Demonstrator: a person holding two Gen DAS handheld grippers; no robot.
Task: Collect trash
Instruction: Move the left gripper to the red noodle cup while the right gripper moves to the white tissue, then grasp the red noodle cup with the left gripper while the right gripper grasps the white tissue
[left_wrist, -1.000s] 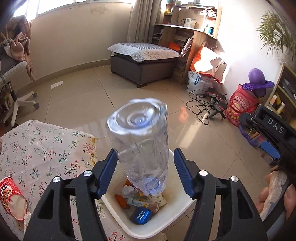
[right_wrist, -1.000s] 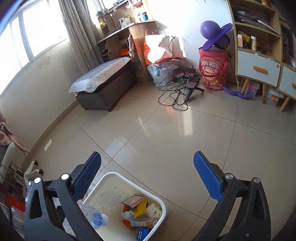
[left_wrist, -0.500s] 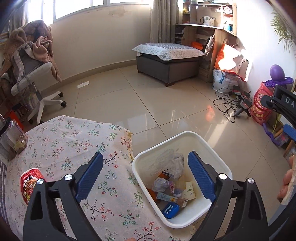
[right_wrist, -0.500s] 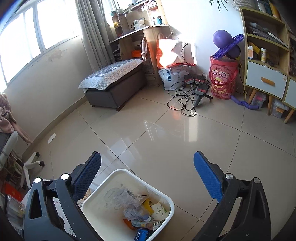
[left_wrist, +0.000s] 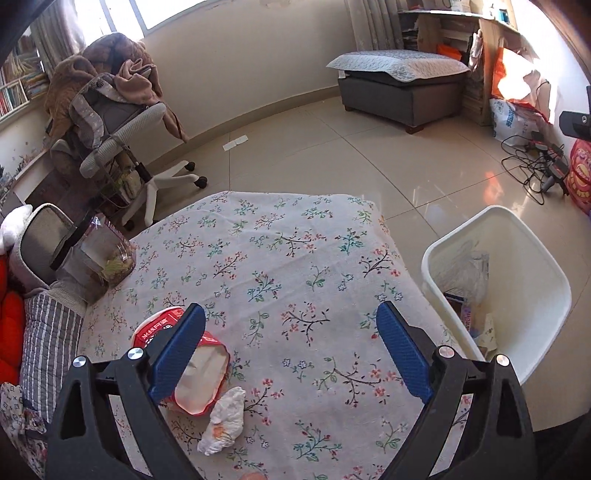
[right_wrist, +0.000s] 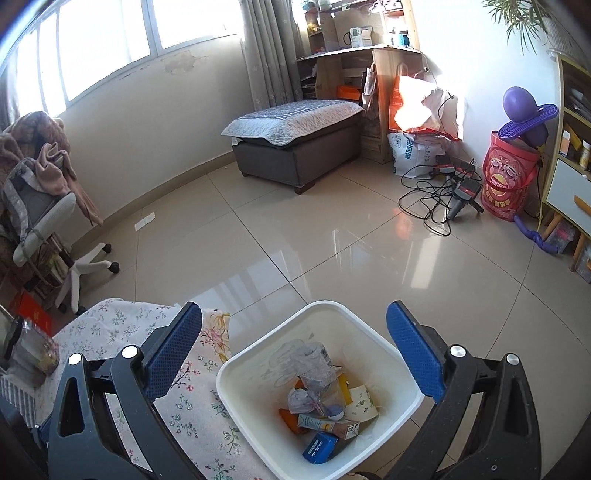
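While 2 pieces of trash wait on the table, the bin already holds several.
Left gripper (left_wrist: 291, 347) and right gripper (right_wrist: 293, 350) both gape wide, empty; red wrapper (left_wrist: 192, 373) and crumpled tissue (left_wrist: 223, 421) remain on the floral tablecloth (left_wrist: 295, 258), the white bin (right_wrist: 369, 332) just beyond its edge.

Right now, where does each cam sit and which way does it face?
Left wrist: on the left tool, angled down at the floral table, red wrapper and tissue; open blue pads show.
Right wrist: on the right tool, angled down over the white bin; open pads show.
Shared: bin, table, office chair, ottoman.
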